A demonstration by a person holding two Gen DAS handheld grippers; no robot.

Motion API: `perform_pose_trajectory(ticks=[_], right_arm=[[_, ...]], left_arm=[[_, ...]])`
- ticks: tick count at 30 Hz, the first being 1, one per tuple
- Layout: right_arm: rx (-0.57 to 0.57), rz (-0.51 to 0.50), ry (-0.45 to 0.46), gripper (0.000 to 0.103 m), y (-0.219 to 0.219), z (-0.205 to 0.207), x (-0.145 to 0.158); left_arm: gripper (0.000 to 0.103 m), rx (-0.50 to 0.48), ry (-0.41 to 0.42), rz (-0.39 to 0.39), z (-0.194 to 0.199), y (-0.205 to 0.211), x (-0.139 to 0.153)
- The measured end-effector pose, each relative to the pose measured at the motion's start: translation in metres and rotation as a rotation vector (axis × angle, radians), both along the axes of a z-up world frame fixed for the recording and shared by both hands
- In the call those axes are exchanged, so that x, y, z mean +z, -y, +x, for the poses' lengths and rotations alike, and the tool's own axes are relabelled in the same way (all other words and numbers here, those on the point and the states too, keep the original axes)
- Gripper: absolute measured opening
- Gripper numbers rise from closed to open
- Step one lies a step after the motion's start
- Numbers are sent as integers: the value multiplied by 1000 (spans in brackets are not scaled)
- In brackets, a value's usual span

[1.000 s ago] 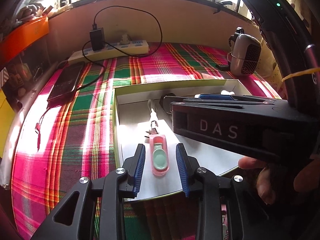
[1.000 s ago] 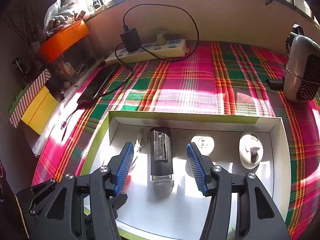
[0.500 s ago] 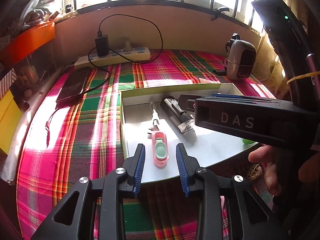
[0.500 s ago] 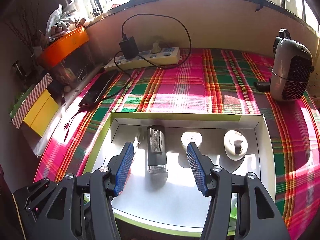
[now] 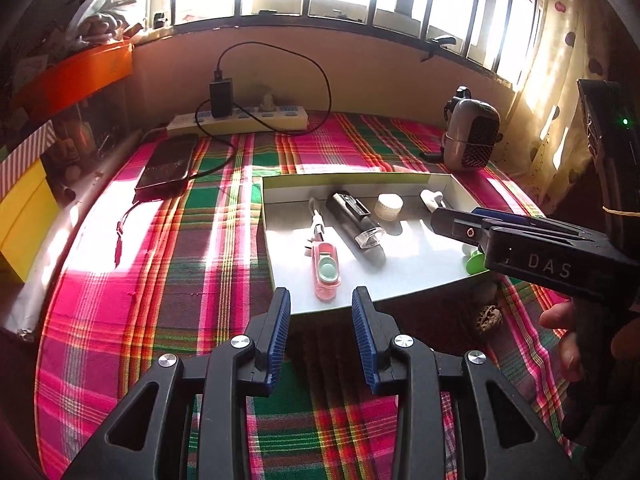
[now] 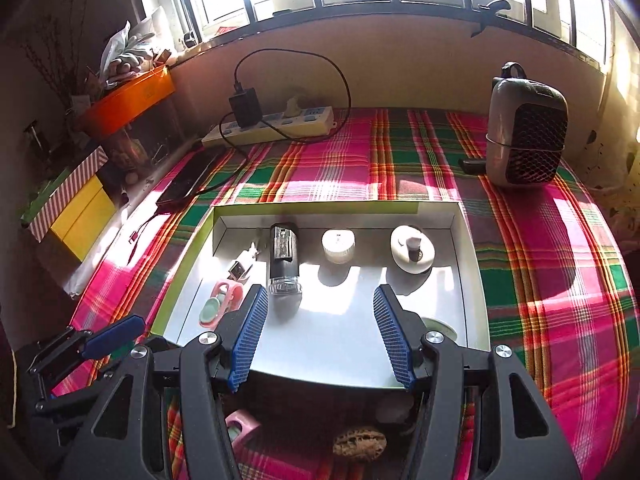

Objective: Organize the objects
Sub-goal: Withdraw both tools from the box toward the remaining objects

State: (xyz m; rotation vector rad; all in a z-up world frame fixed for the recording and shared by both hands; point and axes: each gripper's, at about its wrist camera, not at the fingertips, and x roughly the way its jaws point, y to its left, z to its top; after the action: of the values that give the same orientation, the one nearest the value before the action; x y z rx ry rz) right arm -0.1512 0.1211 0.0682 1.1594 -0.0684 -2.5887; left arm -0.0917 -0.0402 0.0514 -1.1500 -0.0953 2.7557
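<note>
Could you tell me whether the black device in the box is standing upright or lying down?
Lying down: the black device rests lengthwise on the box floor.

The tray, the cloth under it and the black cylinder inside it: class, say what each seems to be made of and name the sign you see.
Tray: probably cardboard, matte white inside with a lime-green edge; thin folded walls.
Cloth: woven fabric; plaid stripes in pink, green and yellow.
Black cylinder: likely plastic, matte black body with a clear, glossy cap at its near end.

Plaid cloth [image 6: 400, 152] carries tray [image 6: 472, 264], power strip [image 6: 280, 124], heater [image 6: 526, 136].
</note>
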Motion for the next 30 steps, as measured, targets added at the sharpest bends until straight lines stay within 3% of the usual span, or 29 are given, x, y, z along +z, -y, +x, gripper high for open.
perform_pose_trajectory(ticks=[19,30], right_arm=[[-125,30,-46,56,-62,56,-8],[-204,39,-38,56,-97,81,-19]], left_arm=[[31,-128,55,154,26,-6,-22],[34,-187,99,144,25,-24,-34]])
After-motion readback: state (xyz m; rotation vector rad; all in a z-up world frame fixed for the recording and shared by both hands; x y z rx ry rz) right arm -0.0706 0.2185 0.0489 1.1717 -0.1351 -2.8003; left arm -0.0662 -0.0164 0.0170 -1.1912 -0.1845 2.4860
